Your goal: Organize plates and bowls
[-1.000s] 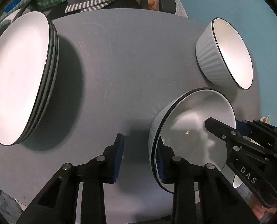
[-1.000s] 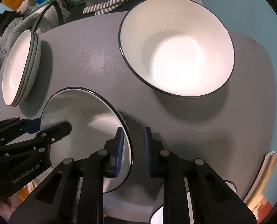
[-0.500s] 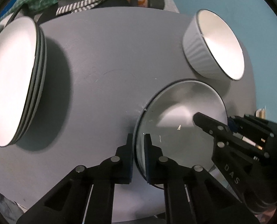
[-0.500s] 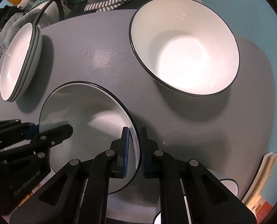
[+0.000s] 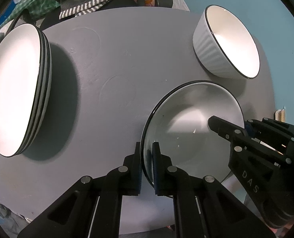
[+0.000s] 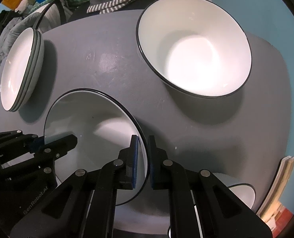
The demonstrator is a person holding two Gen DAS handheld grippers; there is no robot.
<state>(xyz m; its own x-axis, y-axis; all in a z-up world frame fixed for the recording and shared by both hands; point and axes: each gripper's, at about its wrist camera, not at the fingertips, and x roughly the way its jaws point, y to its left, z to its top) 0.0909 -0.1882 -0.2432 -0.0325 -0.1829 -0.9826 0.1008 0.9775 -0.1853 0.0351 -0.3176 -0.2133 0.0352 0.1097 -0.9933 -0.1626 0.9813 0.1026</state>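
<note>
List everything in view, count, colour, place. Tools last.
held bowl: 1, white with black rim, near table edge, gripped on opposite rims
ribbed bowl: 1, white with black rim, far right of table
plate stack: 1 stack, white with dark rims, left of table
small bowl: 1, white with dark rim, partly hidden below the right tool
table: 1, grey, round
striped cloth: 1, grey and white, beyond the table's far edge
books: stack, beside table at right
left tool: black, blue pads, shut on bowl rim
right tool: black, blue pads, shut on opposite rim
</note>
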